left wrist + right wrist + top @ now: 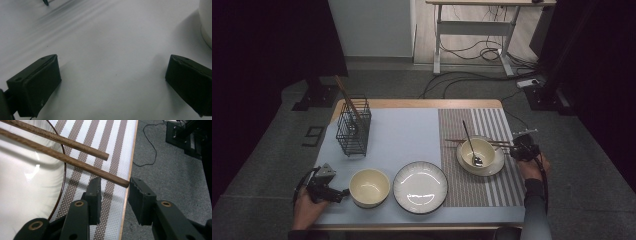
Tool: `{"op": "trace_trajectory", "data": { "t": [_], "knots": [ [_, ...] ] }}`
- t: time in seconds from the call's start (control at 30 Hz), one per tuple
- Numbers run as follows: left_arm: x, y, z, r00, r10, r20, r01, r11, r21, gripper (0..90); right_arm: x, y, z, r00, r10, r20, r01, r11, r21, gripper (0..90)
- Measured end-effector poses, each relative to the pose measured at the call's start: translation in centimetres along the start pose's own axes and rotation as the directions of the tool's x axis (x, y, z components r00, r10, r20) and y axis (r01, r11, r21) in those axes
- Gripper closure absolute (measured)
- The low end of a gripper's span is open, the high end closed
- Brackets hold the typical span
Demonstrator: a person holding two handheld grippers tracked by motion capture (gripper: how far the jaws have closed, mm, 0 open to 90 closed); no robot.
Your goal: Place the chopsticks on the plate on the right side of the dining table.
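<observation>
With its jaws narrowly apart around nothing, the right hand-held gripper (113, 186) should straddle both chopsticks (75, 161) near their ends before squeezing.

you've got two brown wooden chopsticks (72, 161) with a visible grain, lying over a placemat (110, 195) woven in brown and white stripes. the plate (58, 202) beside your black right gripper (113, 192) is glossy white with a thin dark brown rim. from above, your mat (397, 135) is a plain pale blue-grey. on it you see a black wire rack (353, 129), a cream bowl (369, 187), and a white plate with fine radial lines (420, 187) and a dark edge. your left gripper (343, 192) is black too.
</observation>
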State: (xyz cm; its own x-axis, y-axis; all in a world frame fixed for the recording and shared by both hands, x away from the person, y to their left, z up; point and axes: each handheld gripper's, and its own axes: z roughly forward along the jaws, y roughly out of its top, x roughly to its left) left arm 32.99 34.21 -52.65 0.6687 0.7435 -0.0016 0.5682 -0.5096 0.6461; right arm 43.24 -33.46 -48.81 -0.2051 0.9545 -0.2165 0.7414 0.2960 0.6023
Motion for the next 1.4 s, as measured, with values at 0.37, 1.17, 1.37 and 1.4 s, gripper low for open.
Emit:
{"op": "trace_trajectory", "data": {
  "t": [0.37,1.17,1.37,1.4],
  "knots": [
    [-0.01,0.0,0.0,1.0,0.0,0.0,0.0,1.0,0.0,0.0,0.37,0.41,0.04,0.9997,-0.019,-0.017,0.019,1.0,-0.014,58.6],
    [0.0,0.0,0.0,1.0,0.0,0.0,0.0,1.0,0.0,0.0,0.09,0.28,0.22,0.9979,-0.036,-0.054,0.035,0.999,-0.017,70.6],
    [-0.01,0.0,0.0,1.0,0.0,0.0,0.0,1.0,0.0,0.0,0.29,0.42,0.26,0.9976,-0.043,-0.054,0.042,0.999,-0.022,72.6],
    [-0.01,0.0,0.0,1.0,0.0,0.0,0.0,1.0,0.0,0.0,0.28,0.43,0.26,0.9976,-0.044,-0.054,0.043,0.999,-0.022,73.5]
  ]
}}
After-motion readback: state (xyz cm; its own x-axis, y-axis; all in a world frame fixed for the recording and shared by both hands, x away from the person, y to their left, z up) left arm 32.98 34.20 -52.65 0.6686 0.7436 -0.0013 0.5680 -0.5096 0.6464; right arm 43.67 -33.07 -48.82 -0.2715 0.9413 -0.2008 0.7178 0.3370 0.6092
